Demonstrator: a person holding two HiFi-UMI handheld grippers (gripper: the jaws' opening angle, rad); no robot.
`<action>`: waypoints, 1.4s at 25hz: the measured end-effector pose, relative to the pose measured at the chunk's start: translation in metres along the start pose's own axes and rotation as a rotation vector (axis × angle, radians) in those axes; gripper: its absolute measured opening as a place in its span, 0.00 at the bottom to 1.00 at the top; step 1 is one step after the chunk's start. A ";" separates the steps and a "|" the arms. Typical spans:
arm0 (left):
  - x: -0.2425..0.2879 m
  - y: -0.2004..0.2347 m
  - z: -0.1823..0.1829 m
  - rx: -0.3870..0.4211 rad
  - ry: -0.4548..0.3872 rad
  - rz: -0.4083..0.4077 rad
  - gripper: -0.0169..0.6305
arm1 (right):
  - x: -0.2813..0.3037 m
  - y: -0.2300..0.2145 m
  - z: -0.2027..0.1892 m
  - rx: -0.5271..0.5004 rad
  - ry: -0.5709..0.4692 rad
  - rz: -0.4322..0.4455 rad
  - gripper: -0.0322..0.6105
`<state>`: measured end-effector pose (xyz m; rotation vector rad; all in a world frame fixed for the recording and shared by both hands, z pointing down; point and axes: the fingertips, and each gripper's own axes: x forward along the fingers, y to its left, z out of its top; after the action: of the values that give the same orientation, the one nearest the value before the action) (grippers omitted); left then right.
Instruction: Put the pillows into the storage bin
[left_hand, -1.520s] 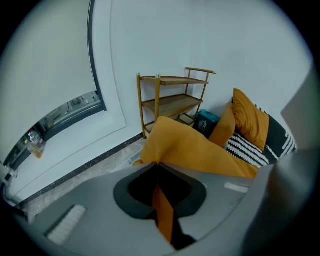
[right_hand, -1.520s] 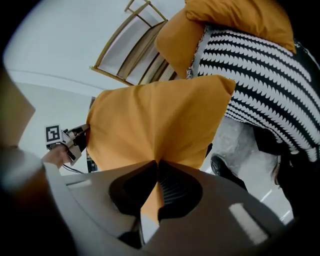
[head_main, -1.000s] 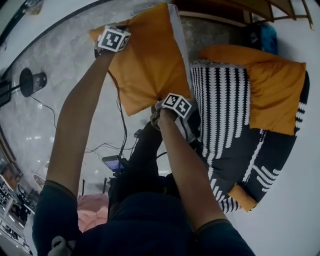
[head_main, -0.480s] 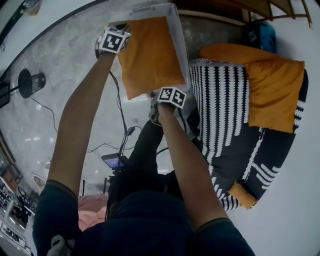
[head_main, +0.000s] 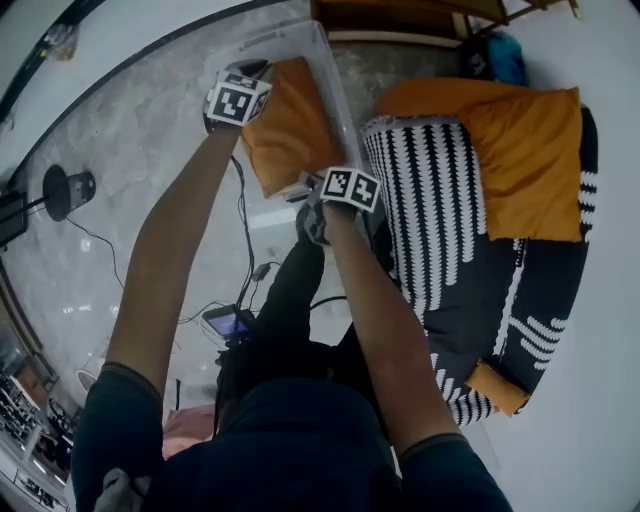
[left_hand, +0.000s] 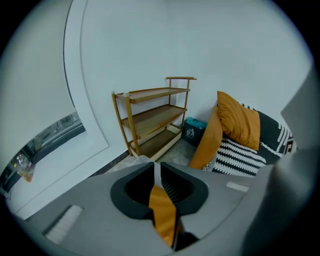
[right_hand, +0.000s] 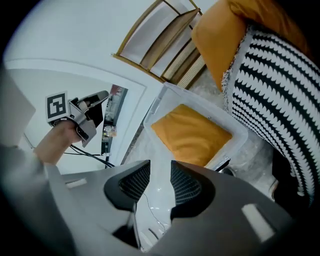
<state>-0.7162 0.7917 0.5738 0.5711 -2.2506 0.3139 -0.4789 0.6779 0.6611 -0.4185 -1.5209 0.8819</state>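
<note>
Orange fabric of the binned pillow (head_main: 288, 135) lies between our left claw's (left_hand: 155, 170) just-loosening jaws; our right claw (right_hand: 160, 172), just opened and empty, is nearer the sofa pillow (head_main: 520, 160) at frame right.

Even, fairly bright indoor light with soft shadows. The polished floor (head_main: 120, 130) shows small glints. All views bend lines strongly; both gripper views have black corners and a blurred foreground.
</note>
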 end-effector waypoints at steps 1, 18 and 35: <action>-0.002 -0.012 0.010 0.007 -0.012 -0.009 0.09 | -0.012 -0.003 0.004 -0.006 -0.014 0.004 0.22; -0.010 -0.232 0.171 0.117 -0.202 -0.181 0.09 | -0.232 -0.075 0.098 -0.032 -0.346 0.044 0.22; 0.051 -0.471 0.259 0.224 -0.216 -0.358 0.12 | -0.472 -0.232 0.167 0.000 -0.717 -0.049 0.28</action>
<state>-0.6782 0.2652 0.4591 1.1568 -2.2742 0.3357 -0.5048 0.1446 0.5204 -0.0514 -2.1698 1.0539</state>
